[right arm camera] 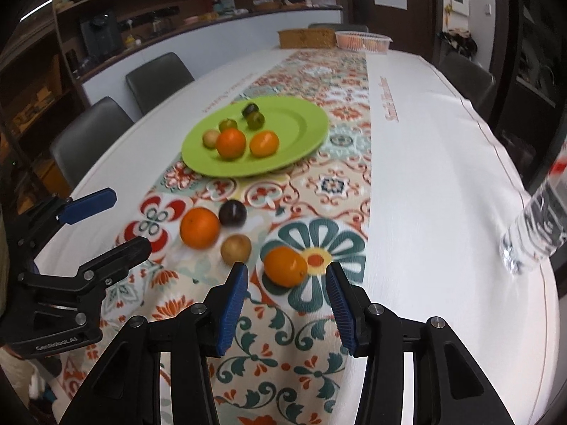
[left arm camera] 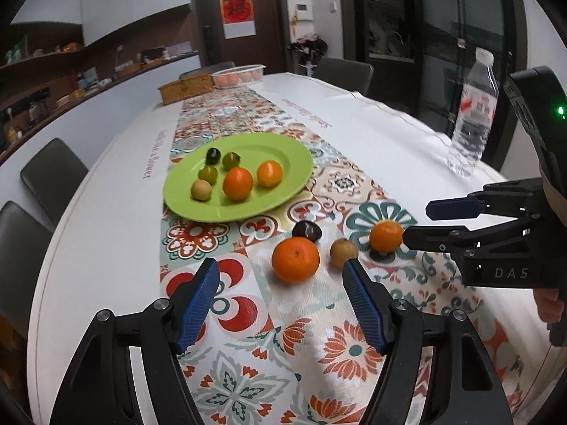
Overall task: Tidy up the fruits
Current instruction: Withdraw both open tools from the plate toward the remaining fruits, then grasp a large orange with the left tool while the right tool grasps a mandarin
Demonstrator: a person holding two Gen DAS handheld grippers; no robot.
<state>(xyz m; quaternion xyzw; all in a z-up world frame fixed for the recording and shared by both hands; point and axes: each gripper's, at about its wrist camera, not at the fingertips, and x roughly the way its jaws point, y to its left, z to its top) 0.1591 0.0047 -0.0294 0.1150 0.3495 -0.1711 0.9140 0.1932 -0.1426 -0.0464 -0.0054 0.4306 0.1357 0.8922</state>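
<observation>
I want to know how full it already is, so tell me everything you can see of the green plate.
The green plate is round, lime-coloured and glossy, maybe plastic or glazed, with a broad flat rim. It lies flat on the patterned table runner, beyond both claws, which do not touch it. Six fruits rest on it: two oranges, a tan fruit, two greenish ones and a dark one. They cluster on the side nearer the chairs; the other side is bare.

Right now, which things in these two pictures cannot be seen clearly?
- Water bottle: right wrist view, blurred and cut by the right edge.
- Lidded plastic tub: left wrist view, too far to name the contents.
- Red lettering on the cloth: too small to read.
</observation>
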